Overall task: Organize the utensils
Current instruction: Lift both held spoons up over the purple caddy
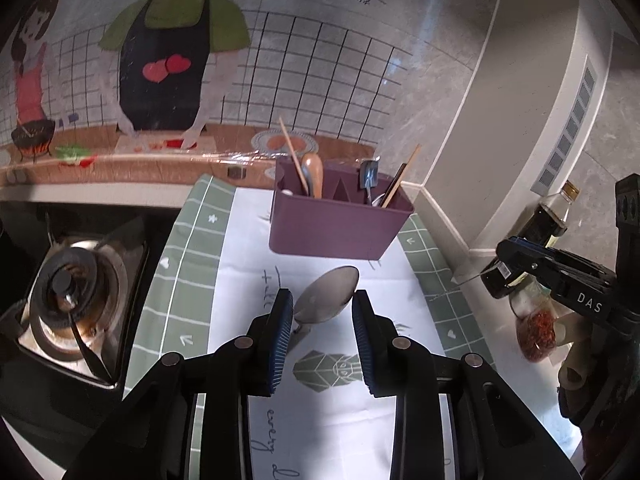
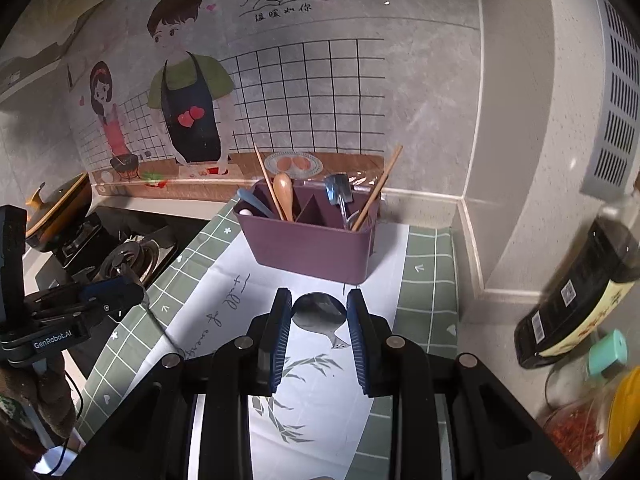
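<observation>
A metal spoon (image 1: 326, 296) lies on the white and green cloth (image 1: 224, 264), bowl toward the purple utensil caddy (image 1: 340, 224). My left gripper (image 1: 320, 312) is open with the spoon's neck between its blue pads. In the right wrist view the spoon bowl (image 2: 318, 314) lies between the open pads of my right gripper (image 2: 319, 312). The caddy (image 2: 316, 244) holds chopsticks, a wooden spoon (image 2: 285, 196), a blue spoon and a small metal spatula (image 2: 339, 194). Whether either gripper touches the spoon, I cannot tell.
A gas burner (image 1: 76, 292) sits left of the cloth. A dark sauce bottle (image 2: 580, 300), a jar of red chilli (image 2: 576, 436) and a teal-capped container stand on the right. The wall with cartoon decal is right behind the caddy.
</observation>
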`<state>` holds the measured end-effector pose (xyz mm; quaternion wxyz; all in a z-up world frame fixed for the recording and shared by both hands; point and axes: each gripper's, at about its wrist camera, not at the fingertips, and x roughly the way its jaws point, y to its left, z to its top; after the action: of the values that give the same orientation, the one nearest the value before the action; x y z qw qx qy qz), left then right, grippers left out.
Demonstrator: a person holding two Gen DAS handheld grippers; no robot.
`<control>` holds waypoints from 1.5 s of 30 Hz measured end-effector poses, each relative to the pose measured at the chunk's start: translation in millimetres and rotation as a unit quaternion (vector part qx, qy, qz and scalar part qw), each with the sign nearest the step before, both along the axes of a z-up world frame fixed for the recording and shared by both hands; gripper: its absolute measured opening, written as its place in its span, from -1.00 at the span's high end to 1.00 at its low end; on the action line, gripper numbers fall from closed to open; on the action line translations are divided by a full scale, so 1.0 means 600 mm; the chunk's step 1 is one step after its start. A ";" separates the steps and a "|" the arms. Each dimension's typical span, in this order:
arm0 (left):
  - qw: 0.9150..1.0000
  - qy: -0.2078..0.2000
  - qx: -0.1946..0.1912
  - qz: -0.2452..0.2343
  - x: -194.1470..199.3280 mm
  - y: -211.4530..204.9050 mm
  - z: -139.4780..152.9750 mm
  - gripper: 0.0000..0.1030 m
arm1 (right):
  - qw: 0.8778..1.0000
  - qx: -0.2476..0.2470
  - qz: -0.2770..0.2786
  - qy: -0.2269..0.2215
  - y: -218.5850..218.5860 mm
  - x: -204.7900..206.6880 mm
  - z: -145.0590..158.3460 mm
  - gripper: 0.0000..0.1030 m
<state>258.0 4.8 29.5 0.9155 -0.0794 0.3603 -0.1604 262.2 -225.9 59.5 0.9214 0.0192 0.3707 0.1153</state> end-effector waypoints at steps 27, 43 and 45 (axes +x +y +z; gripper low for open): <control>0.993 -0.099 -0.046 -0.034 0.097 -0.007 0.232 0.41 | 0.996 -0.002 0.020 -0.086 0.014 0.066 0.172 0.49; 0.992 -0.060 -0.104 -0.050 0.294 -0.038 0.149 0.41 | 0.999 0.032 0.034 -0.025 0.006 0.238 0.107 0.49; 0.993 -0.046 -0.099 -0.050 0.313 -0.044 0.121 0.41 | 0.999 0.034 0.033 -0.006 0.007 0.258 0.077 0.49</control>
<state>445.7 -21.6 102.4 0.9095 -0.1440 0.3042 -0.2442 417.2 -221.6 105.7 0.9180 0.0375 0.3618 0.1583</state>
